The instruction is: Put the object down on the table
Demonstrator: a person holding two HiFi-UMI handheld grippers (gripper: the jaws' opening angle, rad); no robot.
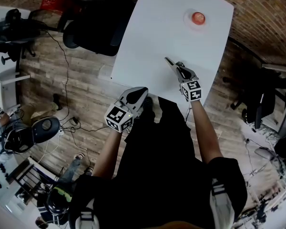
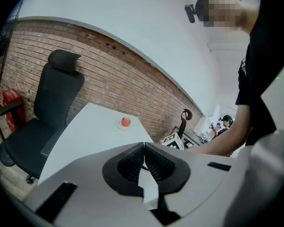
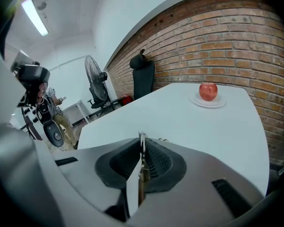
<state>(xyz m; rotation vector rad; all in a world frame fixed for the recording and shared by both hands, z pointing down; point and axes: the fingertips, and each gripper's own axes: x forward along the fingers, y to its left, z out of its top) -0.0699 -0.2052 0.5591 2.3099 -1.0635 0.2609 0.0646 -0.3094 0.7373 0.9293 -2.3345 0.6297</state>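
Observation:
A white table (image 1: 152, 37) lies ahead of me, with a red apple (image 1: 198, 17) on a small white plate (image 1: 189, 22) at its far end. My right gripper (image 1: 175, 67) hovers over the table's near half, shut on a thin metal utensil (image 1: 168, 60) that sticks out past the tips, pointing far-left. In the right gripper view the utensil (image 3: 141, 143) stands edge-on between the pads, the apple (image 3: 208, 91) beyond. My left gripper (image 1: 142, 92) hangs at the table's near edge, shut and empty (image 2: 143, 149); its view also shows the apple (image 2: 126, 121).
A black office chair (image 1: 97, 27) stands at the table's left side, a red container (image 1: 55, 1) behind it. Cables run over the wooden floor (image 1: 76, 94). More chairs (image 1: 257, 104) crowd the right. A standing fan (image 3: 95, 82) and a person (image 3: 40, 103) are far left of the right gripper view.

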